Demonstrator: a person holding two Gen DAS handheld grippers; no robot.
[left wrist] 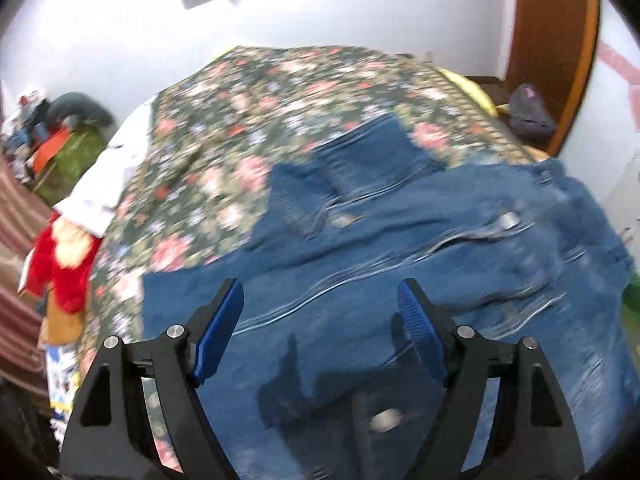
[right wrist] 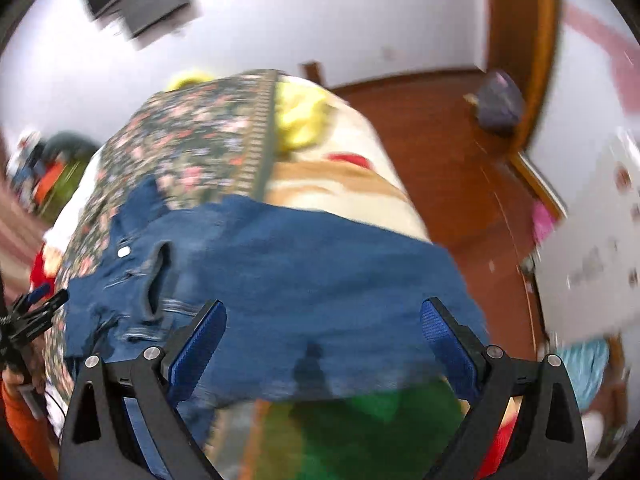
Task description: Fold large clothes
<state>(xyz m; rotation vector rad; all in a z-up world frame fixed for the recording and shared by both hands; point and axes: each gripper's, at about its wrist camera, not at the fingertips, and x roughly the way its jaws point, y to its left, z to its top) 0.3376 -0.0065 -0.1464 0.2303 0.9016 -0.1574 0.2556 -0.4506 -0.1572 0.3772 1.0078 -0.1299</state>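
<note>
A blue denim garment lies spread on a bed with a floral cover. A folded sleeve or panel lies across its upper part, and metal buttons show on it. My left gripper is open and empty, just above the near part of the denim. In the right wrist view the same denim hangs over the bed's right edge. My right gripper is open and empty above that overhanging edge. The left gripper shows at the far left of the right wrist view.
A red plush toy and white cloth lie at the bed's left side. A yellow cloth lies at the far end of the bed. The wooden floor, a dark bag and a door are to the right.
</note>
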